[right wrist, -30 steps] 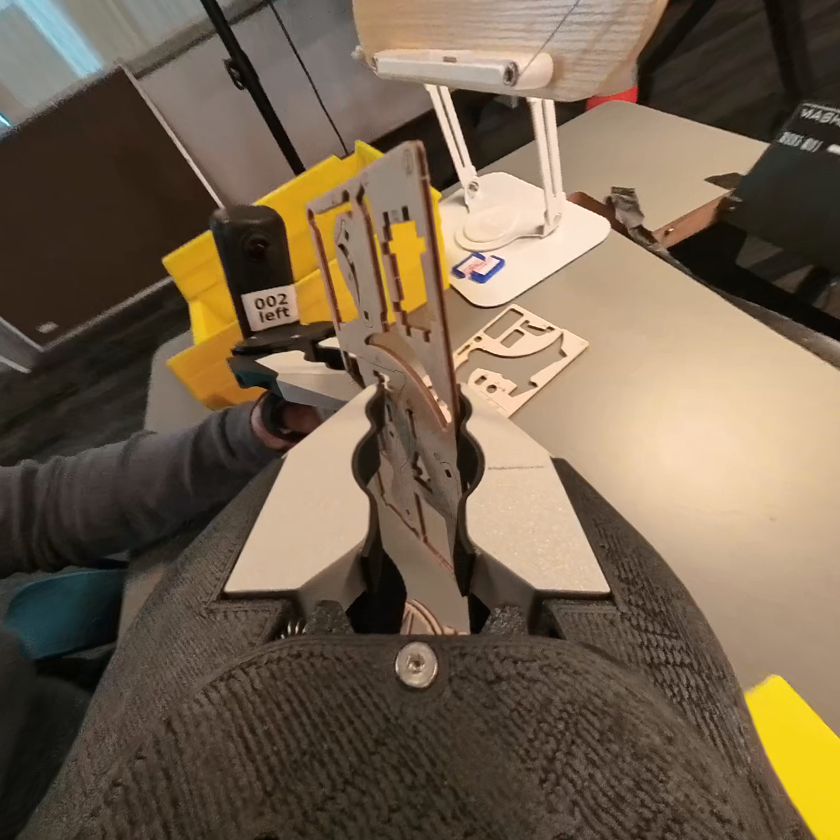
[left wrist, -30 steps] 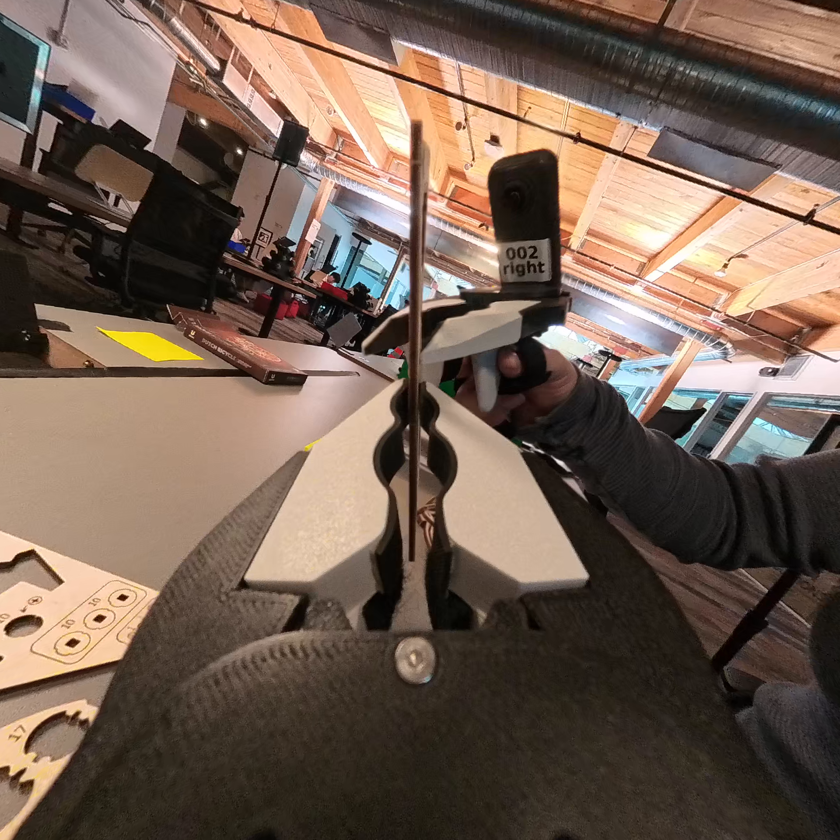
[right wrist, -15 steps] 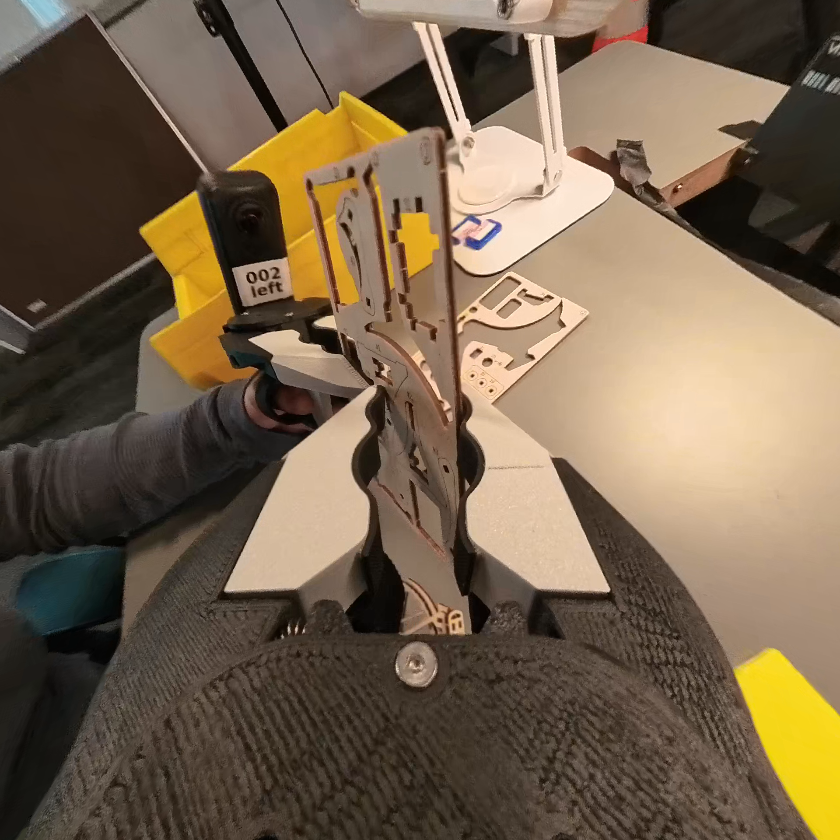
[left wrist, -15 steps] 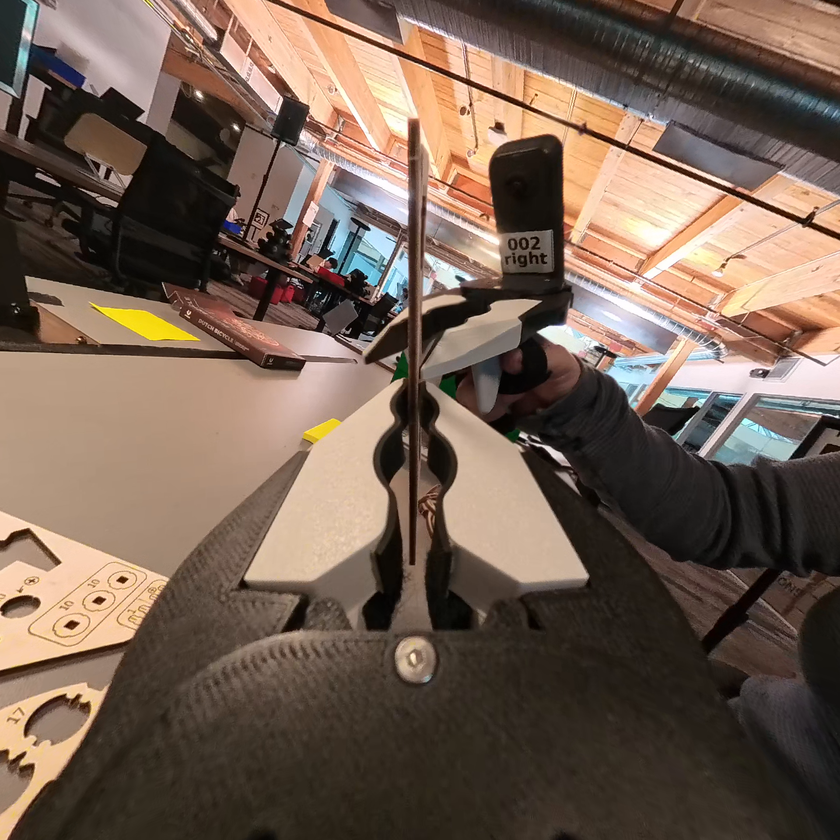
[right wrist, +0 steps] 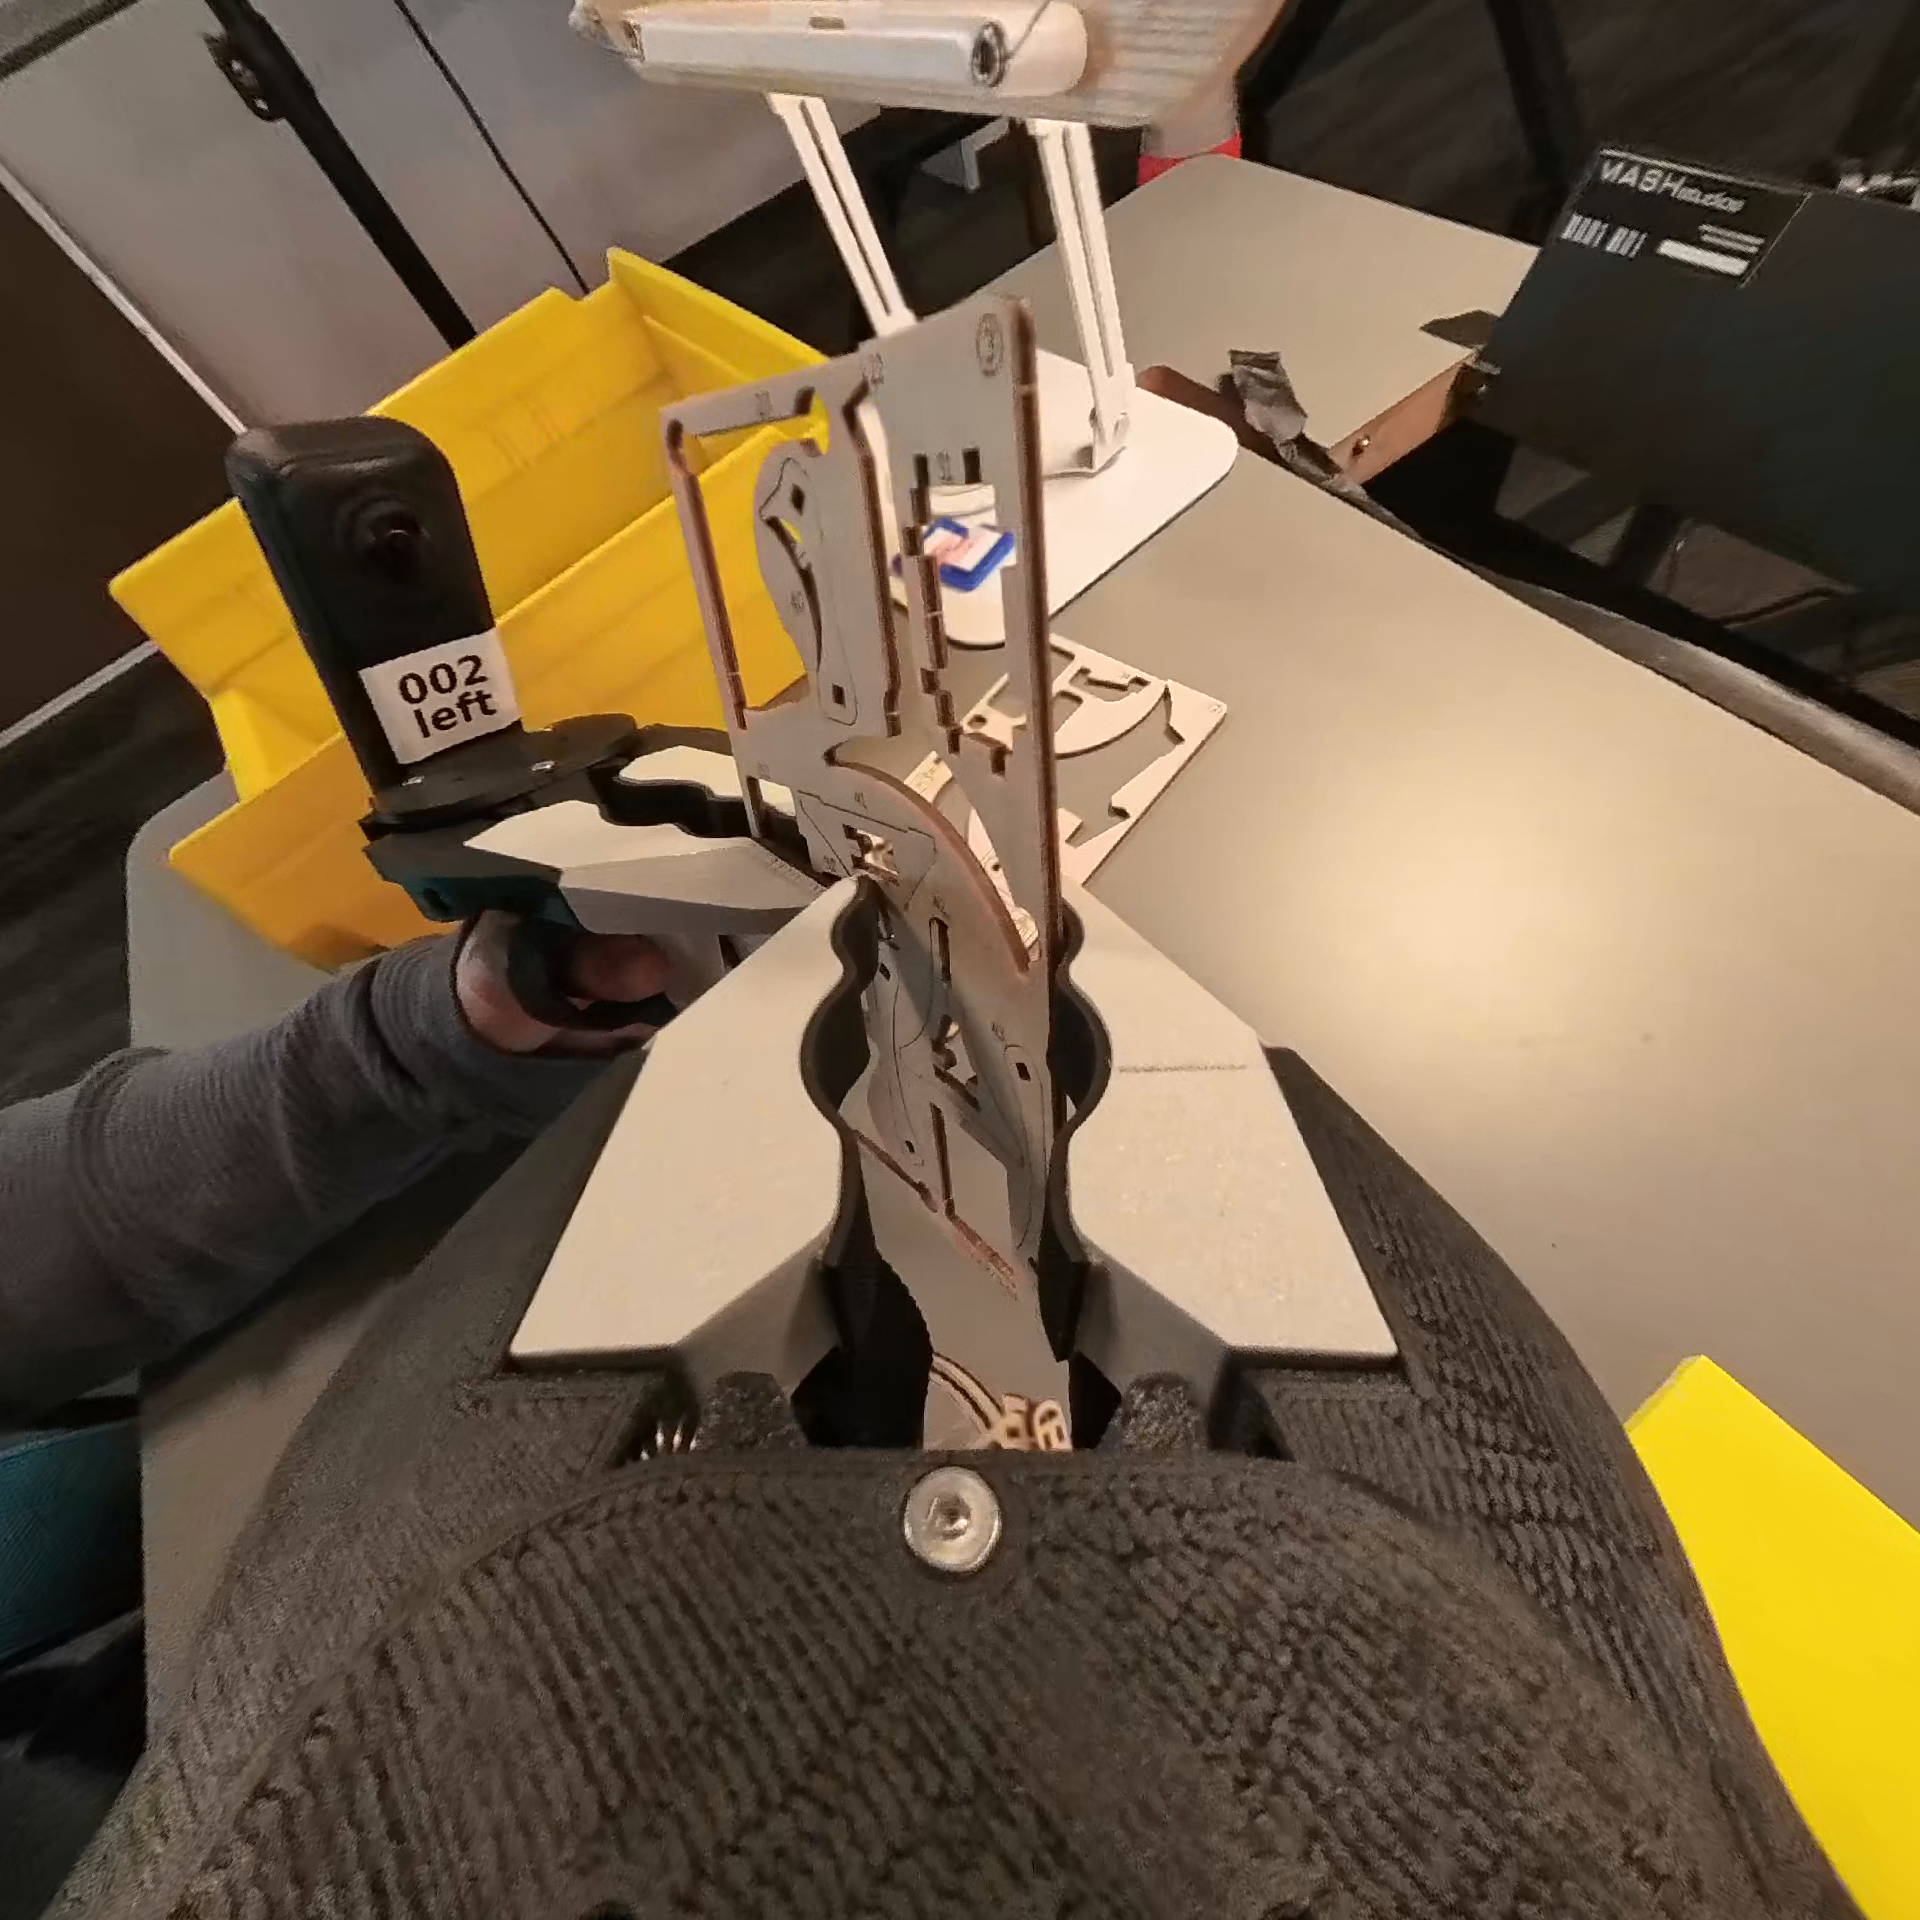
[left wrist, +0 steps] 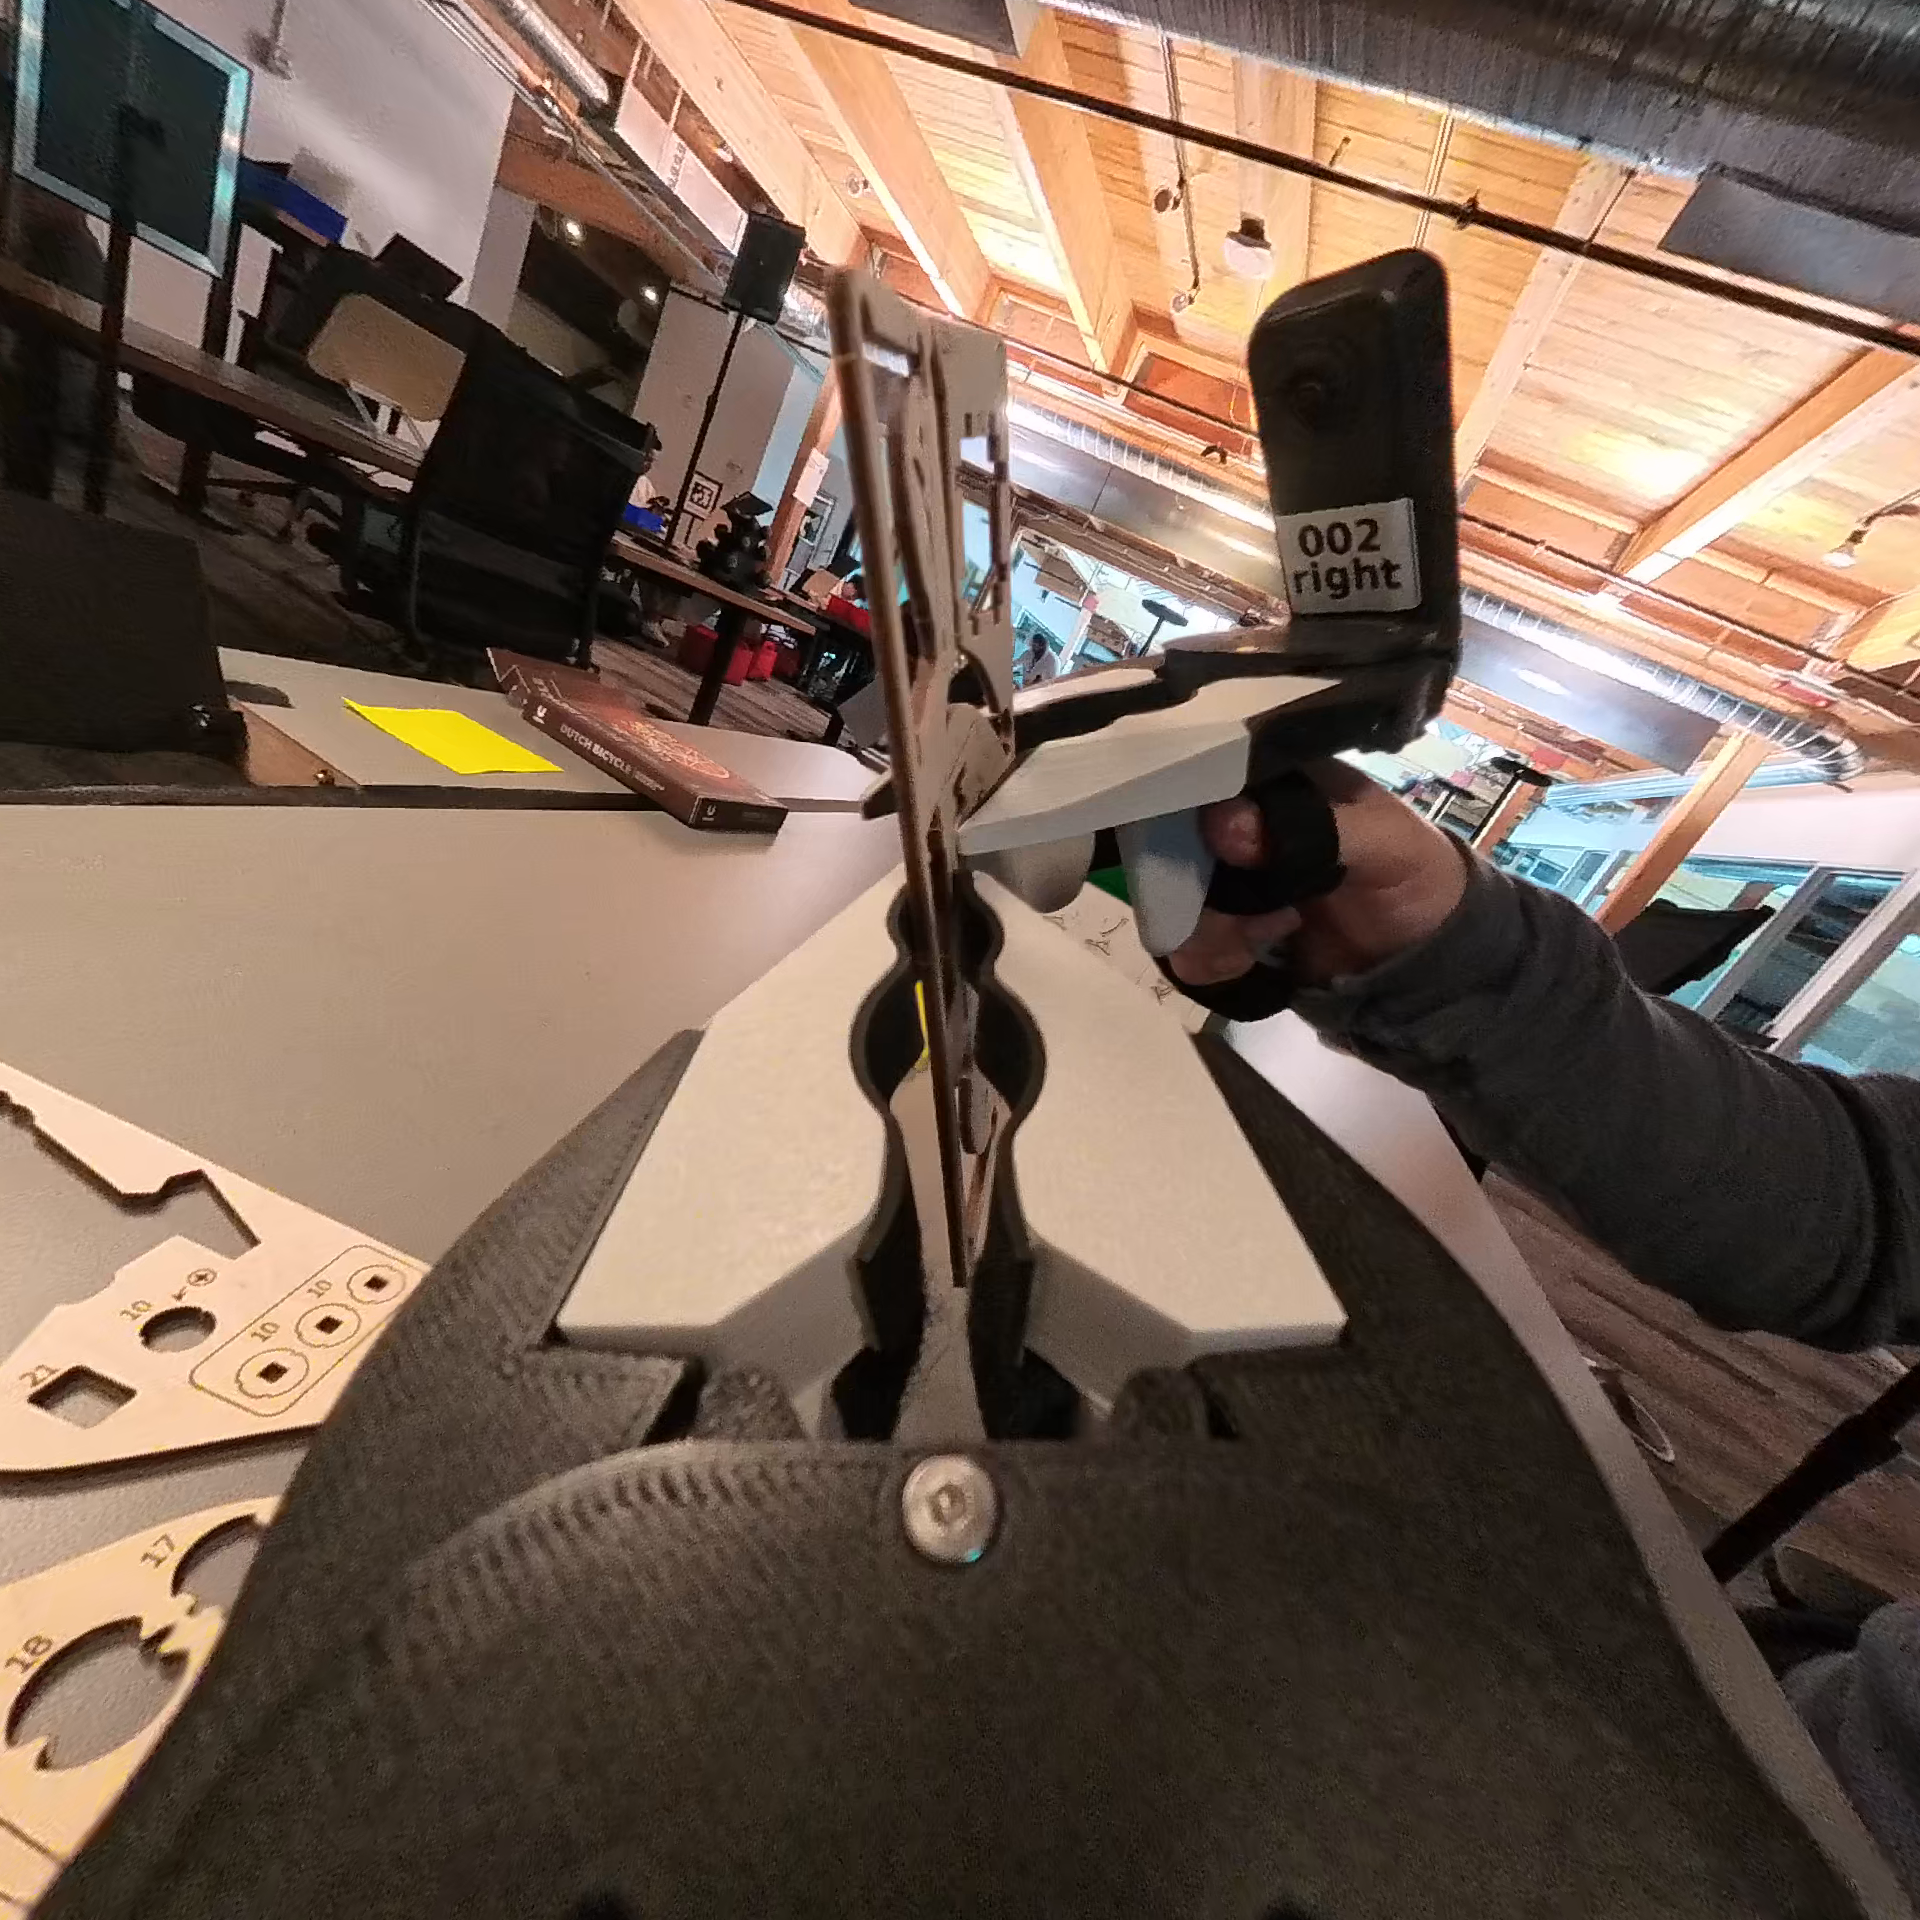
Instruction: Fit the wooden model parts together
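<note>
Thin laser-cut wooden sheet [right wrist: 904, 727] held off the counter [right wrist: 1455, 883], standing upright, long axis running straight out along the right gripper [right wrist: 951, 914] fingers, top end pointing away from the wrist. Right gripper pinches its lower end, jaws pressed against both faces. Left gripper [left wrist: 940, 904] also clamps the same sheet [left wrist: 930, 582], seen nearly edge-on, tilted slightly left at the top; in the right wrist view its tips meet the sheet's left edge just ahead of the right gripper's tips. Sheet is flat pale plywood with dark burnt edges, full of cut-outs: long slots, notched steps, a curved arc piece. More cut plywood sheets [left wrist: 156, 1340] lie flat on the grey counter left of the left gripper; another [right wrist: 1101, 748] lies beyond the held sheet. Yellow plastic bin [right wrist: 582, 499] far left of the right gripper.
</note>
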{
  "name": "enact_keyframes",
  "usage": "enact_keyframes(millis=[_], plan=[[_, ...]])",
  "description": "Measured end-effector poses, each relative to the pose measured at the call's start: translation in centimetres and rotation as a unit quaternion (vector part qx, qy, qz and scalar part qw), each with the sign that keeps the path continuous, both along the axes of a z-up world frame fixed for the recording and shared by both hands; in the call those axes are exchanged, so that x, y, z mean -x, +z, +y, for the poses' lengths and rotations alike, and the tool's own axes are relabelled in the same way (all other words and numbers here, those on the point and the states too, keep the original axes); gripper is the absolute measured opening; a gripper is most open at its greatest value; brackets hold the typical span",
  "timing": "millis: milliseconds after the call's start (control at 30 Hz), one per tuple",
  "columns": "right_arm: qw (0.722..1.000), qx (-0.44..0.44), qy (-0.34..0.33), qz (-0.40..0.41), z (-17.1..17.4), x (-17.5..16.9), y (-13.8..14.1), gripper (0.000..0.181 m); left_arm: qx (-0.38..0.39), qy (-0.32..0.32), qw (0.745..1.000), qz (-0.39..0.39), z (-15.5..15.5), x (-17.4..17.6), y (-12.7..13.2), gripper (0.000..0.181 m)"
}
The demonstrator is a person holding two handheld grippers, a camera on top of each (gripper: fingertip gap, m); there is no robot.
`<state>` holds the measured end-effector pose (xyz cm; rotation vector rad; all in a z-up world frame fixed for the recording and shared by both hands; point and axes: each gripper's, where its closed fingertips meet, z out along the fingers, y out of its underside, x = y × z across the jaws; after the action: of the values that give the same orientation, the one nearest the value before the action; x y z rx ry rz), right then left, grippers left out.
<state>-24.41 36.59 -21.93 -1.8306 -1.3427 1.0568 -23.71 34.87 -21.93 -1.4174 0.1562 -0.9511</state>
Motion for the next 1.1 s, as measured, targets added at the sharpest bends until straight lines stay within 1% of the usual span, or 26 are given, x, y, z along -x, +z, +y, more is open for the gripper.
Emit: enact_keyframes(millis=[133,267,367,467,500,600,633,700,767,1000,1100], plan=[[1.0,-0.012,-0.015,0.001,0.0,-0.1,-0.1,0.029,0.003,0.0,1.0,0.002,0.0,0.0,-0.1,0.001],[1.0,0.012,-0.024,0.01,0.0,-0.3,-0.4,0.029,0.005,0.007,1.0,0.029,0.1,-0.1,-0.4,0.001],[0.999,0.019,-0.011,0.043,-0.3,-0.2,0.3,0.029,-0.005,-0.009,1.0,0.002,-0.3,-0.1,0.2,0.001],[0.991,0.101,-0.009,0.083,-0.2,-0.4,0.6,0.027,-0.004,-0.019,1.0,0.002,-0.4,-0.6,0.3,0.001],[0.991,0.106,-0.013,0.082,0.0,-0.5,0.4,0.027,0.001,-0.016,1.0,0.008,-0.3,-0.8,0.1,0.001],[0.997,0.044,-0.015,0.053,0.2,-0.9,-0.1,0.027,0.014,-0.021,1.0,0.005,-0.1,-1.2,-0.4,0.001],[0.998,0.033,-0.013,0.051,0.1,-1.0,0.1,0.027,0.006,-0.021,1.0,0.003,-0.2,-1.2,-0.2,0.001],[0.998,0.038,0.014,0.048,-0.6,-0.9,0.6,0.026,-0.012,-0.037,0.999,-0.001,-0.6,-1.1,0.1,0.0],[0.998,0.049,0.034,0.036,-0.9,-1.0,0.7,0.023,-0.009,-0.051,0.998,-0.02,-0.7,-1.1,0.2,0.001],[0.998,0.012,0.068,0.009,-1.1,-1.2,0.9,0.024,-0.004,-0.061,0.998,-0.029,-0.8,-1.3,0.4,0.001],[0.997,0.005,0.072,-0.008,-1.1,-1.3,0.5,0.026,0.001,-0.062,0.998,-0.03,-0.8,-1.3,0.4,0.001]])
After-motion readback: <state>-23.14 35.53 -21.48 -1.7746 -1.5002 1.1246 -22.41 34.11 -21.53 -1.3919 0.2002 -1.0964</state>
